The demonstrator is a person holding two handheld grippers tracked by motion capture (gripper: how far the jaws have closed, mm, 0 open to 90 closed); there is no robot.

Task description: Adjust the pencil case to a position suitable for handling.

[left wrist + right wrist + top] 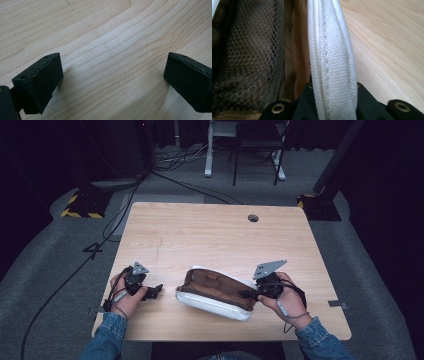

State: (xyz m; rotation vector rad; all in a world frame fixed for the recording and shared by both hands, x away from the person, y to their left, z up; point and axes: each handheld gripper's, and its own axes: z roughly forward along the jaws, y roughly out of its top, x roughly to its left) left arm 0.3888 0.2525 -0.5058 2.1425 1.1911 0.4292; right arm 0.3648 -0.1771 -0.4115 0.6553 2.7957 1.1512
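My right claw was clamped on the white rim of the pouch, its jaws pinched tight over the zipper edge at the pouch's right-hand end; in the right gripper view that white woven rim ran straight up from between the jaws, with the brown lining and a mesh pocket to one side of it. My left claw sat just left of the pouch, apart from it, jaws spread wide with nothing but bare wood between them.

The pouch lay near the front edge of the desk, already gaping open with its brown inside showing. I judged the opening to be done or nearly so, one side of the mouth held and the other side not yet taken. Nothing lay nearby to go in, so what remained was unclear to me.

Beyond the pouch the pale wooden desk was bare up to a cable hole near its far edge. Past that were grey carpet, trailing cables, a dark room and white table legs.
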